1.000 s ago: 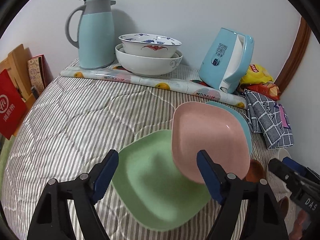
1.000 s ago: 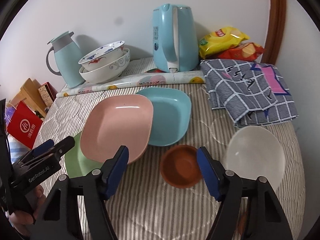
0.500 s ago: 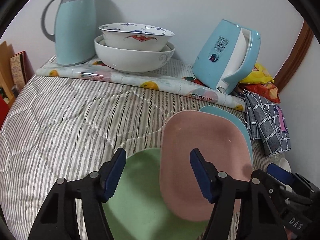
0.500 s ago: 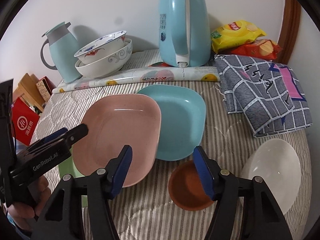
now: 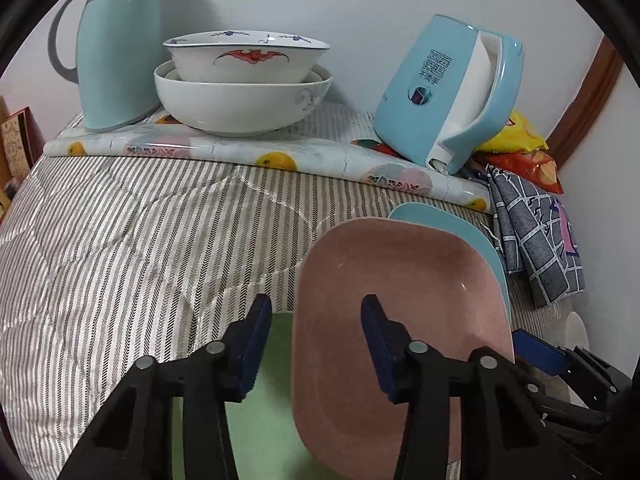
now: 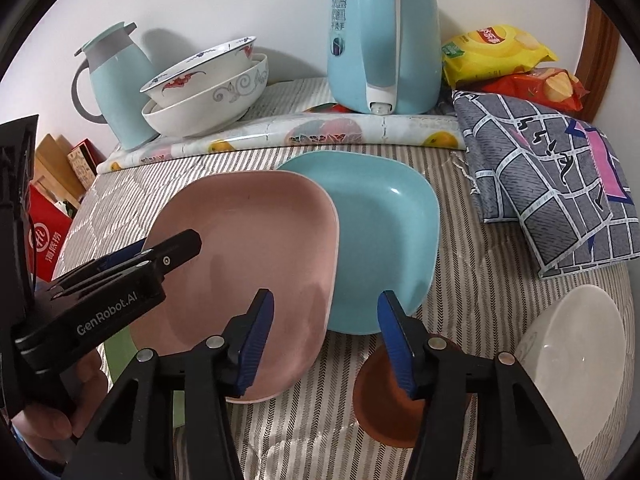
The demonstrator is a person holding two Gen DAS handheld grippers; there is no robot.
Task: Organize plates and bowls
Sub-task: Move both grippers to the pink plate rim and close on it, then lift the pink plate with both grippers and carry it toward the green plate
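The pink plate (image 5: 400, 300) (image 6: 248, 248) leans on the green plate (image 5: 272, 420) and overlaps the teal plate (image 6: 384, 232). My left gripper (image 5: 314, 320) straddles the pink plate's left rim; its jaws are closing and the pads stand apart from the rim. My right gripper (image 6: 326, 312) hangs over the pink plate's right edge and the teal plate's near edge, jaws closing, pads touching nothing. A small brown bowl (image 6: 380, 400) sits under its right finger, and a white bowl (image 6: 572, 360) lies further right. Two patterned bowls (image 5: 240, 92) are stacked at the back.
At the back stand a teal thermos (image 5: 116, 48) and a blue kettle (image 6: 380, 36) on a rolled fruit-print mat (image 5: 260, 156). A checked cloth (image 6: 552, 184) and snack bags (image 6: 500, 52) lie at the right. A hand holds the left gripper at the striped quilt's left edge.
Both grippers have come forward and down toward the plates, and both pairs of jaws have narrowed. The pink plate's rims now lie between them.
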